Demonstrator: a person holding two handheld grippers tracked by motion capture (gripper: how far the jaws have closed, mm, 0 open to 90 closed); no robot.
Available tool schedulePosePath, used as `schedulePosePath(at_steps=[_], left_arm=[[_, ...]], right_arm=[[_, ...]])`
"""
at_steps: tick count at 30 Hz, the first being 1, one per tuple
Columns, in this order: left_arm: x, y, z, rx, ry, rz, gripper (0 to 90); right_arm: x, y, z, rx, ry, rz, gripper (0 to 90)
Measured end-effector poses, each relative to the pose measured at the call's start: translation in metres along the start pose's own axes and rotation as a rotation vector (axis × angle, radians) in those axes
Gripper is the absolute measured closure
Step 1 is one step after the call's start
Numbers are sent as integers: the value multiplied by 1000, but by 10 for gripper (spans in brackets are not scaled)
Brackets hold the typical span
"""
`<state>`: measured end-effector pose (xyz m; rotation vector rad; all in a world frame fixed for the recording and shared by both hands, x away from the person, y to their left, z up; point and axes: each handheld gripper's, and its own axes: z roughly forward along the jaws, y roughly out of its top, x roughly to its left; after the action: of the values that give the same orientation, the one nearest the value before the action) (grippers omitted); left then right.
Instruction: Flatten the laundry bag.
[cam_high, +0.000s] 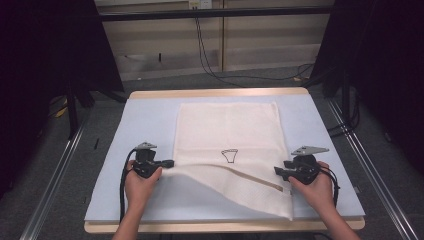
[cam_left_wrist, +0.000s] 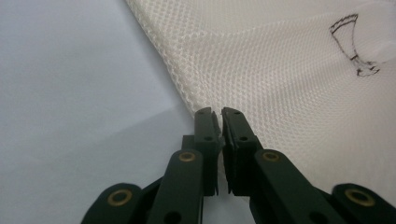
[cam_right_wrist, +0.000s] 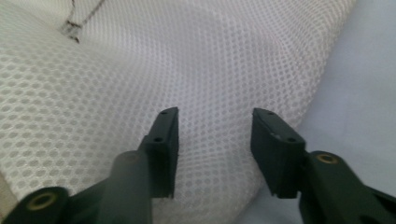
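A cream-white mesh laundry bag (cam_high: 227, 135), rectangular and flat, lies on the pale blue-grey mat (cam_high: 145, 117) that covers the wooden table (cam_high: 220, 93). It sits in the middle of the mat, its far edge near the table's far side. Its near part is folded diagonally over itself, so that a slanted edge runs from the left tongs down to the near right corner, and a beige zipper strip (cam_high: 260, 181) shows along that fold.

A small black line drawing (cam_high: 229, 155), shaped like a funnel or cup, is printed near the middle of the bag; it also shows in the left gripper view (cam_left_wrist: 351, 44) and at the top edge of the right gripper view (cam_right_wrist: 74, 25). No letters or brand name can be read on it.

The left tongs (cam_high: 168, 163), held in the person's left hand (cam_high: 140, 182), are at the bag's left edge. In the left gripper view the left tongs (cam_left_wrist: 220, 114) are nearly closed, with only a thin slit between the jaws, pinching the mesh edge where it meets the mat.

The right tongs (cam_high: 278, 172), held in the right hand (cam_high: 315, 187), are at the bag's right edge. In the right gripper view the right tongs (cam_right_wrist: 215, 116) stand wide apart over the mesh, gripping nothing.
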<state>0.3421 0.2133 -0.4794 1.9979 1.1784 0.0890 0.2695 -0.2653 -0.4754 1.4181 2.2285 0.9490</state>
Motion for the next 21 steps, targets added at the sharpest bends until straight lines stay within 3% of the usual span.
schedulePosePath(at_steps=[3,4,5,10,13,15,17,19,20,21], left_arm=[[2,1,-1,-4,0,-21,877],[3,1,-1,0,-2,-18,877],[4,1,-1,3,-5,-19,879],[3,4,-2,-3,16,-12,879],[5,4,-2,-13,9,-33,869],[6,2,-4,-25,-2,-53,837],[3,0,-9,-45,5,-78,718],[1,-1,-11,-44,-2,-84,682],[-4,-3,-13,-3,6,-70,644],[-4,-3,-13,-3,6,-70,627]], right_arm=[[-4,-5,-3,11,23,-3,860],[-4,-5,-3,11,23,-3,860],[-7,-7,-3,-2,55,-8,900],[-4,-4,-5,-7,24,-7,900],[-7,-3,-6,-28,47,5,900],[-8,-2,-10,-56,33,30,813],[-8,-3,-13,-44,25,61,719],[-8,-3,-13,-45,24,62,680],[-9,-5,-11,-29,33,72,543],[-9,-5,-11,-29,33,72,543]])
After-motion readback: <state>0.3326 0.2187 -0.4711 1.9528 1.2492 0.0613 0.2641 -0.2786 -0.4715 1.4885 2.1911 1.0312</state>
